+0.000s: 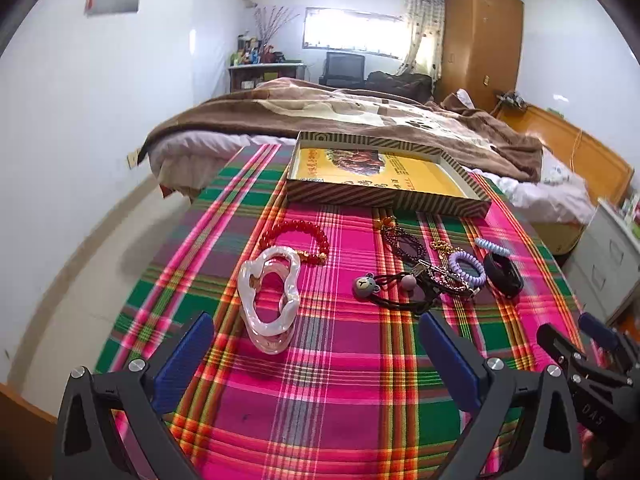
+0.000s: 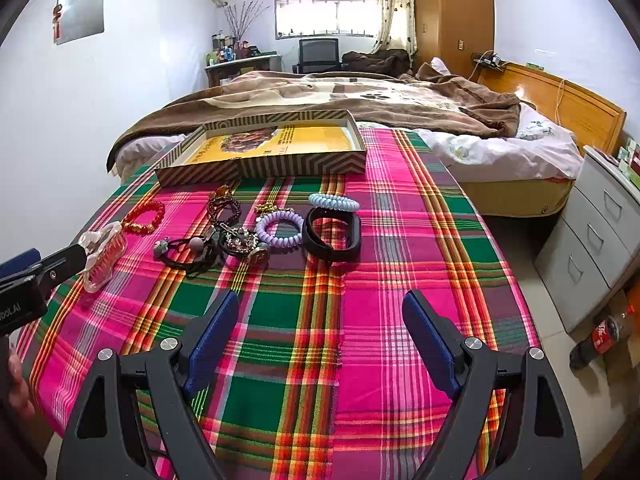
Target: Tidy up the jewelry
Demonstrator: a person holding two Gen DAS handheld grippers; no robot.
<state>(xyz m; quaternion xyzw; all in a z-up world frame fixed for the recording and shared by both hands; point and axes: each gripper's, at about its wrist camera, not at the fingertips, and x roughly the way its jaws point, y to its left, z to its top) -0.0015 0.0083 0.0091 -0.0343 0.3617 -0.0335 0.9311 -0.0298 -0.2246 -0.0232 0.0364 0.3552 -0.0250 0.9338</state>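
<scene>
Left gripper (image 1: 316, 350) and right gripper (image 2: 320, 336): fingers spread, grasping nothing. Clear wavy plastic bangle (image 1: 269, 296) lies ahead, ready for transfer into the striped cardboard tray (image 1: 384, 198).

A home bedroom: a bed (image 2: 360, 112) under a brown blanket (image 2: 320, 96), a wooden wardrobe (image 2: 452, 12), a curtained window (image 2: 324, 16).

Woven plaid cloth (image 1: 340, 380), matt, covers the worktop I work over. The wavy bangle (image 1: 269, 296) looks like glossy translucent plastic; the red bead bracelet (image 1: 298, 236) is polished and shiny. The coiled lilac hair tie (image 2: 280, 228) reads as smooth plastic, the black band (image 2: 332, 236) as matt rubber. The striped tray (image 1: 384, 196) appears to be printed cardboard. My left gripper (image 1: 316, 356) carries matt black plastic arms, blue textured pads, bright metal screws.
</scene>
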